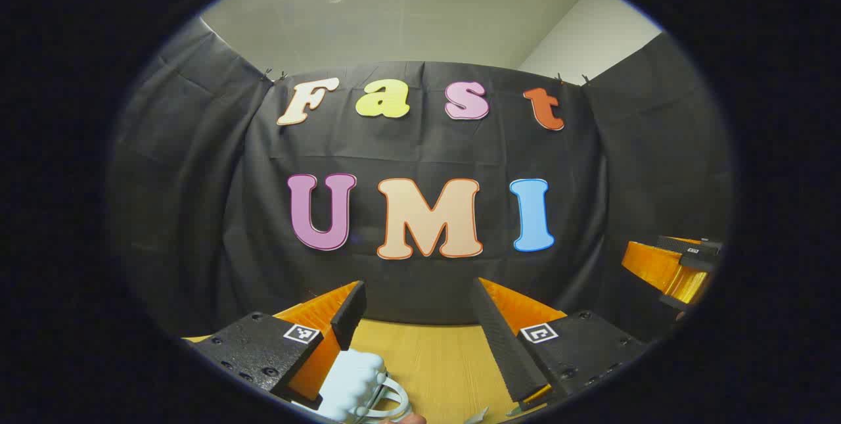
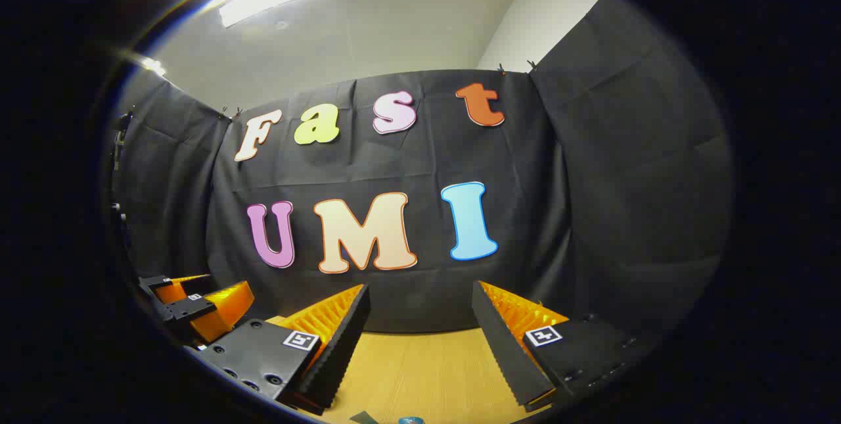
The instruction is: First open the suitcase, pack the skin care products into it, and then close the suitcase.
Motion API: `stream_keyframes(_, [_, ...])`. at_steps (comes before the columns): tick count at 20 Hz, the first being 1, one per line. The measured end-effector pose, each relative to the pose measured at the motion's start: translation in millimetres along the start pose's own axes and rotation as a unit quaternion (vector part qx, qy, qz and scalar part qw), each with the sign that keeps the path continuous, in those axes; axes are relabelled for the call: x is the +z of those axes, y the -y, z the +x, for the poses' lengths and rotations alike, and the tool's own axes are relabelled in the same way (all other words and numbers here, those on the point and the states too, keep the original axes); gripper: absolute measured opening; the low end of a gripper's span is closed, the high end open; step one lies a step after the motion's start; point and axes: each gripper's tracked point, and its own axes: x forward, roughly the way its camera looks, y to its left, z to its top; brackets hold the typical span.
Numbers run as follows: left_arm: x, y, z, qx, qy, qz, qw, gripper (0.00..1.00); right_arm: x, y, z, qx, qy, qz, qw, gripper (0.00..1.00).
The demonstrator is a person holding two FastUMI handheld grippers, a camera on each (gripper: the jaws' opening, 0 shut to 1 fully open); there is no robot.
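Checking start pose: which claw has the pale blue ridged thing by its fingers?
The left claw; the pale blue thing lies beside its finger, while the right claw faces tabletop.

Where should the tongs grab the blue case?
Probably by its white loop, coming down from above with the left tongs. The loop sticks out from the blue case with its ribbed body and looks thin enough for the open jaws. Much of it is cut off.
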Motion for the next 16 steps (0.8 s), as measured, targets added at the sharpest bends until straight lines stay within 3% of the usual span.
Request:
stream_keyframes(5, [-3.9, -21.3, 2.2, -0.008, -0.007, -0.005, 1.0, 0.95, 14.2, -18.0, -4.0, -0.003, 0.03, -0.05, 0.998, 0.97])
stream_keyframes(16, [-20.5, -18.9, 5.9, -0.021, -0.02, 0.008, 1.0, 0.94, 10.3, -34.2, -6.9, 0.01, 0.017, -0.056, 0.998, 0.96])
